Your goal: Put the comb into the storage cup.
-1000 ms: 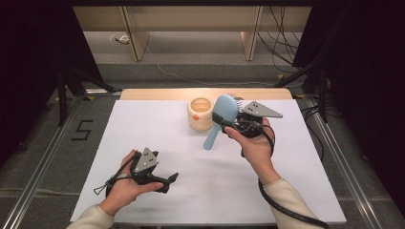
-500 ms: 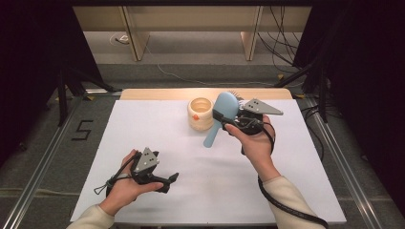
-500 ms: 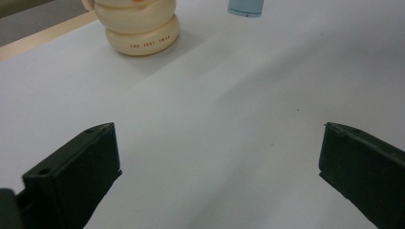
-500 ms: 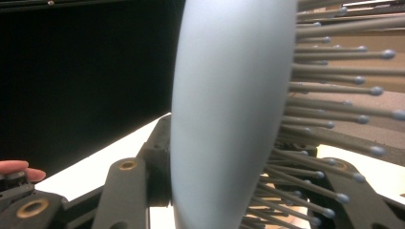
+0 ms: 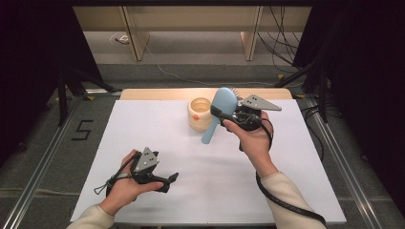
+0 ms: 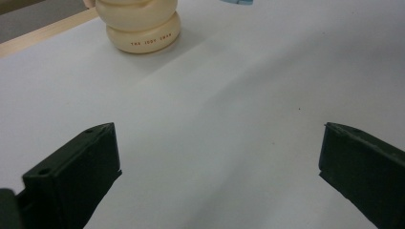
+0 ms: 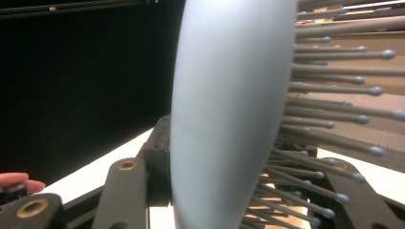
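On the white worktop (image 5: 143, 124), the left claw (image 5: 168, 181) rests with jaws apart and empty; beside the cream pot (image 5: 199, 113), the right claw (image 5: 218, 113) clamps a raised blue hairbrush (image 5: 220, 107), whose dangling handle could topple the pot

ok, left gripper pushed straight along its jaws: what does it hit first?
Probably the cream jar. The left gripper is open over bare white table, and the jar stands ahead, slightly left of centre between the jaws. Depth is unclear, so it might skim past beside it.
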A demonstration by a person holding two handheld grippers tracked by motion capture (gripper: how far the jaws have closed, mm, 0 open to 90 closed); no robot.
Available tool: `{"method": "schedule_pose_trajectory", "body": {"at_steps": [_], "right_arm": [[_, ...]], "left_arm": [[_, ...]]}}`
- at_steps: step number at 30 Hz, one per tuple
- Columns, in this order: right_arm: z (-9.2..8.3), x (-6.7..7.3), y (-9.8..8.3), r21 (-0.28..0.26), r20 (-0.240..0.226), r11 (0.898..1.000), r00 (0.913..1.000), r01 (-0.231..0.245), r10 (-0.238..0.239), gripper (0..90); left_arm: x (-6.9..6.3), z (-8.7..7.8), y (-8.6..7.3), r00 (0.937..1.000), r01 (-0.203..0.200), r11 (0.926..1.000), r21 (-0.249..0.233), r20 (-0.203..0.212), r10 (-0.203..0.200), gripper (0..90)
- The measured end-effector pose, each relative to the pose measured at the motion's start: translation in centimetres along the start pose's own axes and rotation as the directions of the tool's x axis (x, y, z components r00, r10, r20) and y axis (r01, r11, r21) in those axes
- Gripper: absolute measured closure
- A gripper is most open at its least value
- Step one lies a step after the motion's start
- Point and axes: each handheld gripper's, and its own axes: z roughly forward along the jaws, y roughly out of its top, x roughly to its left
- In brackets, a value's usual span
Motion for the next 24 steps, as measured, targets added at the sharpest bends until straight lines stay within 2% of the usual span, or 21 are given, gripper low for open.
{"method": "schedule_pose_trajectory", "body": {"at_steps": [24], "right_arm": [[0.73,-0.28,0.89,-0.007,0.010,1.000,1.0000,-0.001,0.001,51.1]], "left_arm": [[-0.09,0.09,0.03,1.0000,-0.007,0.9999,0.009,-0.002,0.007,0.0]]}}
